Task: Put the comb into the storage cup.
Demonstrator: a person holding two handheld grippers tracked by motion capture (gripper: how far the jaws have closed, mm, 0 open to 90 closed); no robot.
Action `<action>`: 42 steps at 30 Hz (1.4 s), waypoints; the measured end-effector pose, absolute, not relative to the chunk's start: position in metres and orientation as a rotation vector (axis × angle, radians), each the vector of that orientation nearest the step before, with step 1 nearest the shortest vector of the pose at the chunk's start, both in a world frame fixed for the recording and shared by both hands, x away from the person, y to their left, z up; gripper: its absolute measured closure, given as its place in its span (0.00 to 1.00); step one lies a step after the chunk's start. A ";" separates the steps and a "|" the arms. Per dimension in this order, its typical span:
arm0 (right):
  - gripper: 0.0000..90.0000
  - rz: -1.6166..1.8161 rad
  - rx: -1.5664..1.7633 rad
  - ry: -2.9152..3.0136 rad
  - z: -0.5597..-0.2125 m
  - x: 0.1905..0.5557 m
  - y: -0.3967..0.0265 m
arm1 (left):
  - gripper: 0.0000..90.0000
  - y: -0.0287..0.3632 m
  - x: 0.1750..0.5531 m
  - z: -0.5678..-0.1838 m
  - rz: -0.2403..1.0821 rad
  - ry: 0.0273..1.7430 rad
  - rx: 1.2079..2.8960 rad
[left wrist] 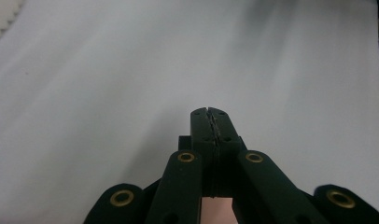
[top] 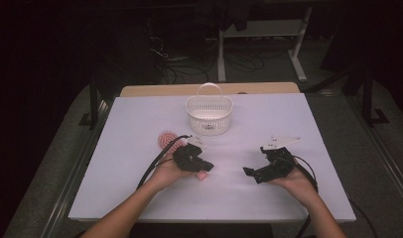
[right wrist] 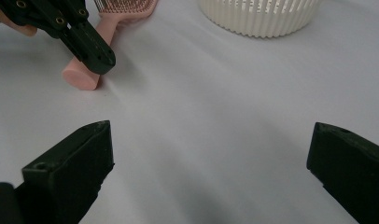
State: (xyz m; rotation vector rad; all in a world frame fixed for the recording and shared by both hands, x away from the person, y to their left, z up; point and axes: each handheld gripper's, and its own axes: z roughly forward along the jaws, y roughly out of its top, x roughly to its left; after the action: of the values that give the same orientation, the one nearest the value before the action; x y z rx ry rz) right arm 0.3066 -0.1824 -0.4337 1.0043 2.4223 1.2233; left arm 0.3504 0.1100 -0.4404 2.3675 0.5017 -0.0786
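A pink hairbrush [top: 166, 138] lies on the white table [top: 140, 188], its bristled head to the left of the basket and its handle end [right wrist: 81, 74] pointing toward the person. My left gripper [top: 208, 167] is shut and rests over that handle. In the left gripper view the pads [left wrist: 200, 122] press together with nothing between them, and a patch of pink handle [left wrist: 216, 210] shows underneath. The same shut gripper [right wrist: 101, 58] lies across the handle in the right gripper view. My right gripper [top: 248, 172] stands open [right wrist: 211, 135] over bare table, apart from the brush.
A white slatted basket [top: 209, 119] with a hoop handle stands at the back middle of the table, its wall [right wrist: 257, 18] just beyond the brush. Cables trail from both grippers toward the front edge. Dark floor, cables and desk legs lie behind the table.
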 end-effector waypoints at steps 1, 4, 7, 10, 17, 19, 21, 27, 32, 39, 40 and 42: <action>0.00 1.224 1.004 2.423 -0.434 0.307 -0.182 | 1.00 0.109 0.350 -0.441 -0.078 0.500 2.375; 0.00 1.225 1.004 2.422 -0.433 0.307 -0.183 | 1.00 0.107 0.349 -0.444 -0.079 0.499 2.392; 0.00 1.224 1.007 2.422 -0.433 0.306 -0.183 | 1.00 0.107 0.349 -0.444 -0.083 0.501 2.395; 0.00 1.225 1.005 2.422 -0.433 0.306 -0.183 | 1.00 0.107 0.349 -0.444 -0.086 0.504 2.394; 0.00 1.224 1.008 2.419 -0.433 0.306 -0.183 | 1.00 0.110 0.346 -0.443 -0.087 0.505 2.405; 0.00 1.226 1.007 2.418 -0.433 0.306 -0.184 | 1.00 0.112 0.344 -0.443 -0.090 0.506 2.409; 0.00 1.226 1.008 2.415 -0.433 0.306 -0.184 | 1.00 0.114 0.342 -0.442 -0.089 0.509 2.414; 0.00 1.227 1.009 2.415 -0.432 0.306 -0.184 | 1.00 0.124 0.337 -0.441 -0.085 0.525 2.412; 0.00 1.229 1.006 2.415 -0.433 0.307 -0.183 | 1.00 0.129 0.334 -0.441 -0.096 0.534 2.415; 0.00 1.230 1.003 2.417 -0.433 0.308 -0.183 | 1.00 0.136 0.326 -0.440 -0.096 0.540 2.427; 0.00 1.230 1.003 2.418 -0.433 0.308 -0.183 | 1.00 0.137 0.325 -0.440 -0.097 0.543 2.426; 0.00 1.230 1.003 2.418 -0.433 0.308 -0.183 | 1.00 0.140 0.323 -0.440 -0.100 0.544 2.429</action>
State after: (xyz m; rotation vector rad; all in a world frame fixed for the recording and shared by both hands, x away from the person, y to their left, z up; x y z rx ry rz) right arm 0.3081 -0.1827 -0.4333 1.0032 2.4181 1.2301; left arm 0.3232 0.1398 -0.4399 2.4291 0.5445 -0.0997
